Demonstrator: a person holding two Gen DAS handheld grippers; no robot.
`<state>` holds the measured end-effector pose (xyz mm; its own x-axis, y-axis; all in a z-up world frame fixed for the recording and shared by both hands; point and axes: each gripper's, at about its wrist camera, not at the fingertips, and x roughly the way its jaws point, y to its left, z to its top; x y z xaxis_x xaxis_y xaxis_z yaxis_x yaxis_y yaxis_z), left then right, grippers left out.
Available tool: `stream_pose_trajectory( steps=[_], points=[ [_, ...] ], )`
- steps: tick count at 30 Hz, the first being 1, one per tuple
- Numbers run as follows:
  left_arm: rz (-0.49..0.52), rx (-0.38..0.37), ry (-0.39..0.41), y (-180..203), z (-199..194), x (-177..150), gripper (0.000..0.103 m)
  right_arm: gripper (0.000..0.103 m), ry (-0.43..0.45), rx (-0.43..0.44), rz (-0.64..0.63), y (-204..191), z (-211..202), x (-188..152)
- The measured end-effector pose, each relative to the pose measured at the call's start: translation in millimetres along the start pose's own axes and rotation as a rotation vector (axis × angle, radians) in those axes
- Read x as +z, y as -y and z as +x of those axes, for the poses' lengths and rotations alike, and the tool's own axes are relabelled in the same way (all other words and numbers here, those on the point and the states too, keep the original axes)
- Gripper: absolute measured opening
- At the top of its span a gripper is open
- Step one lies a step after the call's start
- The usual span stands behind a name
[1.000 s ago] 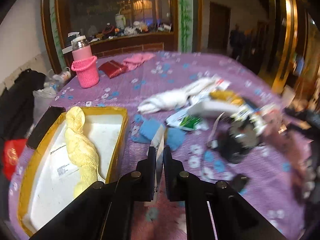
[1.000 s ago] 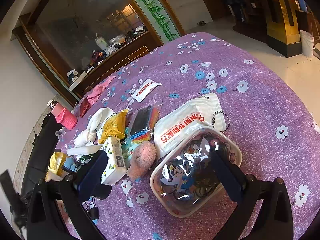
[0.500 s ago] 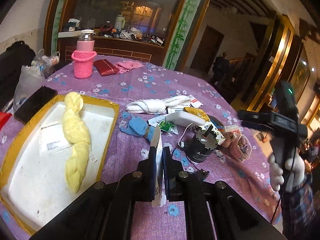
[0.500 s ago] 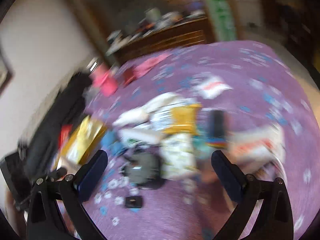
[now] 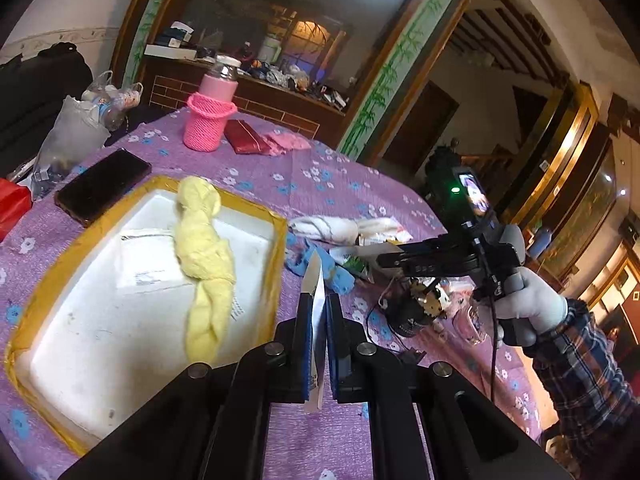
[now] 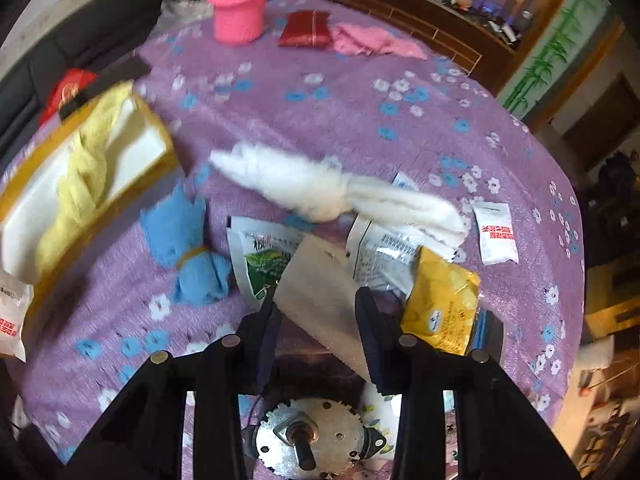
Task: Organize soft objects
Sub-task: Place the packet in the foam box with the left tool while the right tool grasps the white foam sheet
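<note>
A yellow twisted cloth (image 5: 204, 256) lies in the yellow-rimmed white tray (image 5: 276, 264); both also show in the right wrist view, the cloth (image 6: 80, 184) and the tray (image 6: 160, 136). My left gripper (image 5: 318, 320) is shut on a thin white sachet (image 5: 316, 288) beside the tray's right rim. My right gripper (image 6: 318, 312) has its jaws around a grey-white foam block (image 6: 320, 288), lifted above the table; it also shows in the left wrist view (image 5: 384, 258). A blue cloth (image 6: 180, 240) and a white cloth (image 6: 320, 192) lie on the purple tablecloth.
A pink bottle in a knit sleeve (image 5: 210, 116), a red pouch (image 5: 244, 142) and pink cloth (image 6: 372, 40) stand at the far side. A black phone (image 5: 102, 186) lies by the tray. A motor (image 6: 304, 440), packets (image 6: 440, 300) and a sachet (image 6: 494, 236) lie below the right gripper.
My right gripper swung left from the plastic container to the foam block and narrowed its jaws around it. My left gripper kept the sachet and tilted upward near the tray.
</note>
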<state>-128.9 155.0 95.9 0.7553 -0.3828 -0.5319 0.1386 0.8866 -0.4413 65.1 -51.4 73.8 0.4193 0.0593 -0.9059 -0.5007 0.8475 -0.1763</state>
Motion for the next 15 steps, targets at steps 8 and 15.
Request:
stream_pose_trajectory(
  steps=[8,15],
  points=[
    [-0.042,0.044,0.059,-28,-24,14,0.005,0.017,0.198,0.144,0.123,1,-72,4],
    [-0.074,0.160,0.051,-65,-22,31,0.005,0.017,0.268,0.325,0.121,-45,-98,17]
  ],
)
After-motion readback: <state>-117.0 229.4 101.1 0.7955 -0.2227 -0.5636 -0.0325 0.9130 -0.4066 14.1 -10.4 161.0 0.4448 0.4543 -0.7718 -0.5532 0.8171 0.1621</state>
